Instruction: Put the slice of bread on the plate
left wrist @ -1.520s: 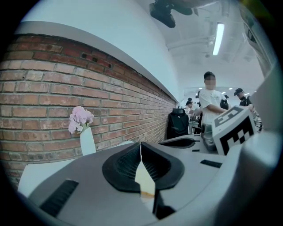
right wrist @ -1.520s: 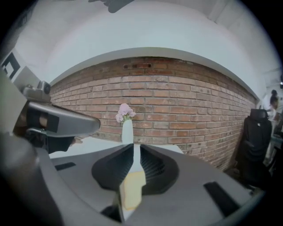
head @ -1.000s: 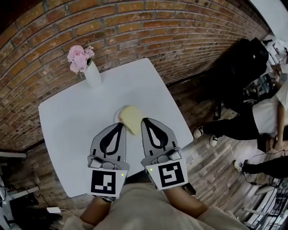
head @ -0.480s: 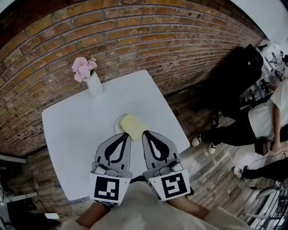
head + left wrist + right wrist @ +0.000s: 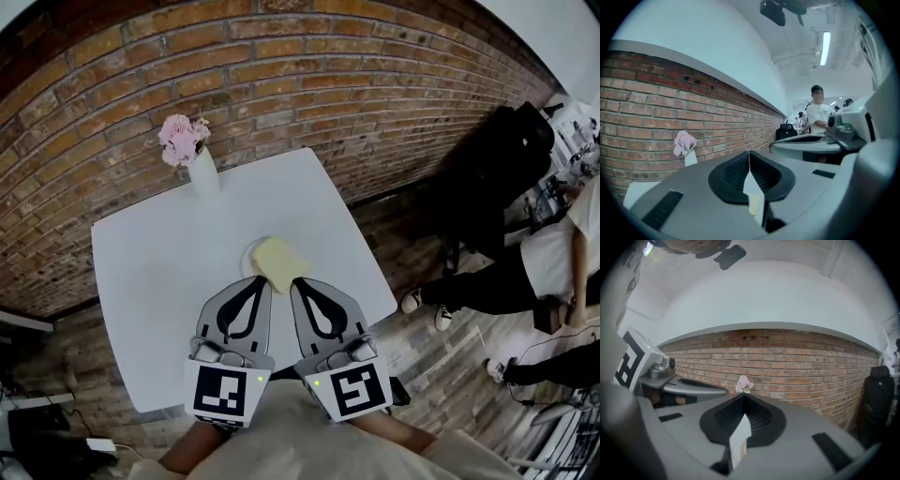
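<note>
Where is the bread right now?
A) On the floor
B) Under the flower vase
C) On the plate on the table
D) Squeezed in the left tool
C: the bread rests on the plate on the white table, and neither tool holds it.

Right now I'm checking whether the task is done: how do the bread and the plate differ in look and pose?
The bread is pale yellow and roughly square; the plate is white and round. The bread lies on top in full view, while the plate is mostly covered, with only its left rim showing. Both lie flat near the middle of the table.
</note>
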